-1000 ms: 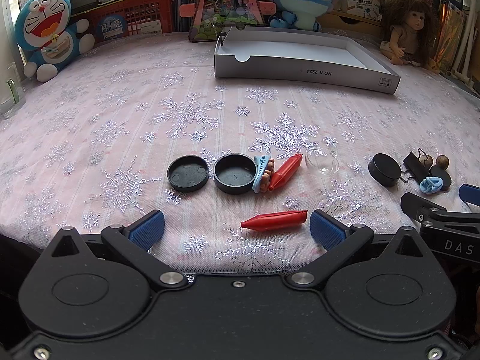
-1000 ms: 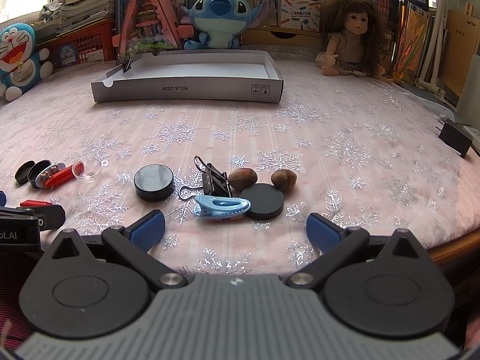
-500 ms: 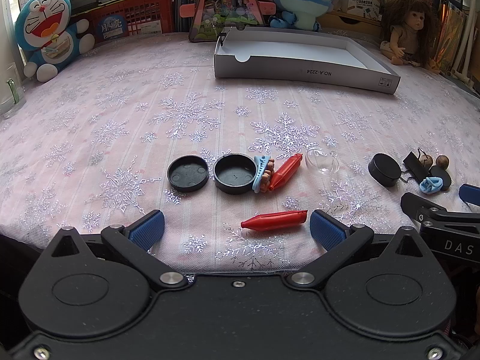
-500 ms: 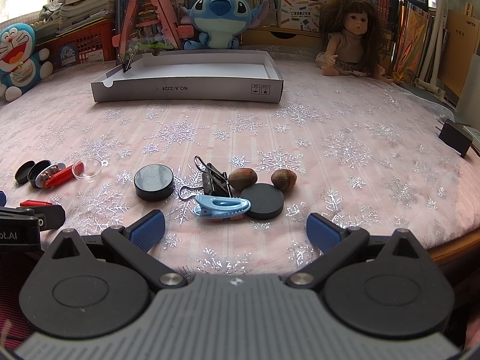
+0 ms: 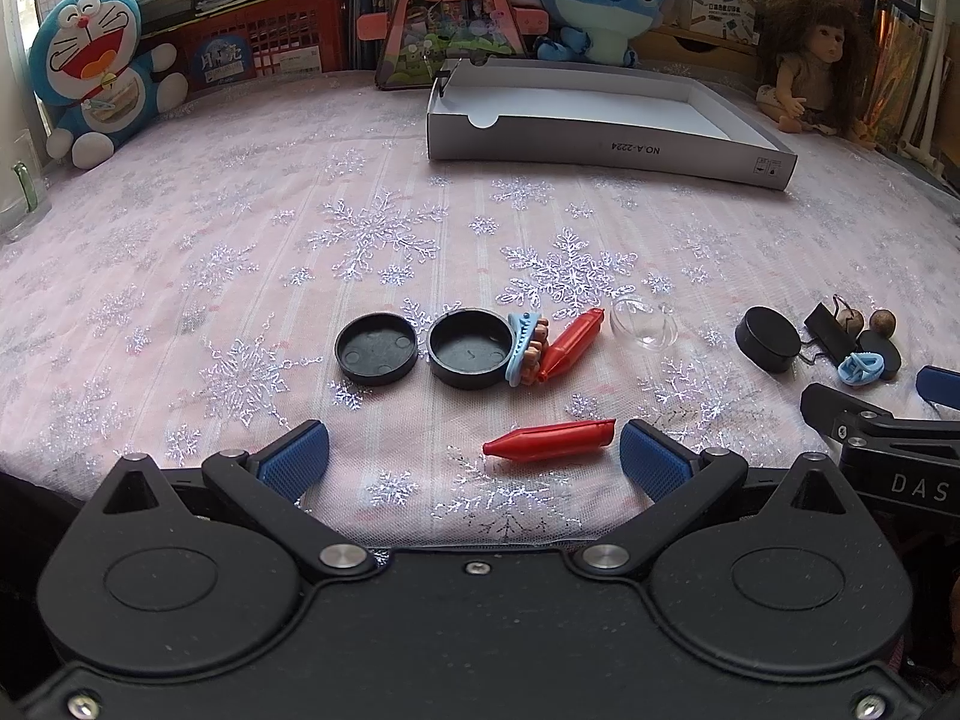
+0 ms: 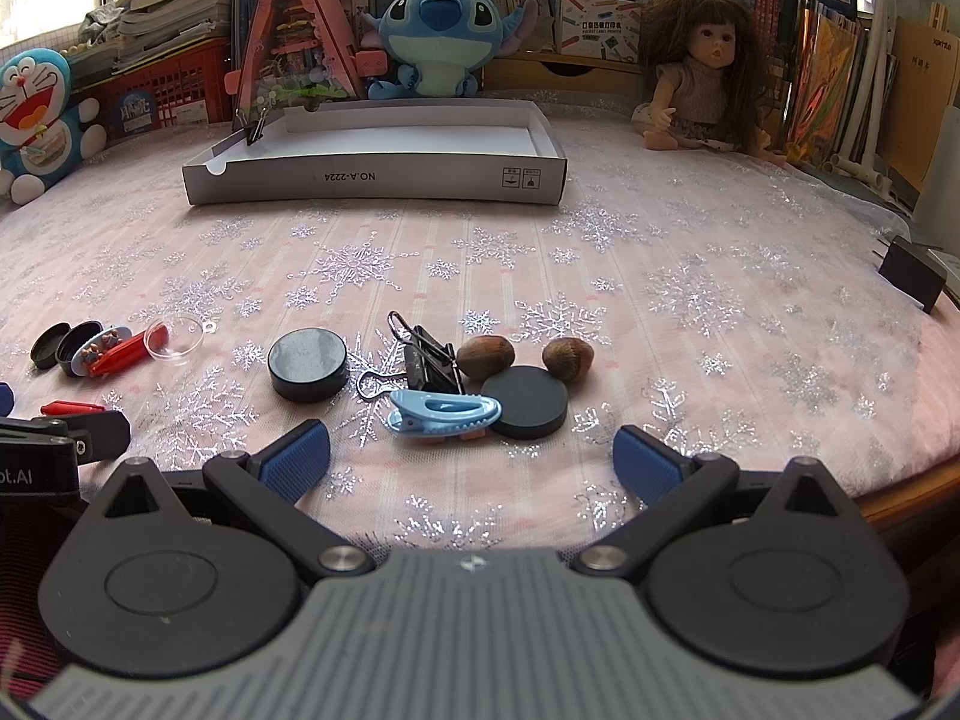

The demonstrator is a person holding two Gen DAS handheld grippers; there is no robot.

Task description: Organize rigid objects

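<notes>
2 clusters of small stuff sit near the front edge of the pink snowflake tablecloth, nothing sorted yet as far as I can tell. Left bunch: red plastic tube, 2 black round lids, clear dome. Right bunch: blue plastic hair clip, black binder clip, 2 brown nuts, black discs. White shallow cardboard box by the back edge looks nearly empty, with wide open cloth in between. Left gripper and right gripper both have fingers spread apart, holding nothing.
</notes>
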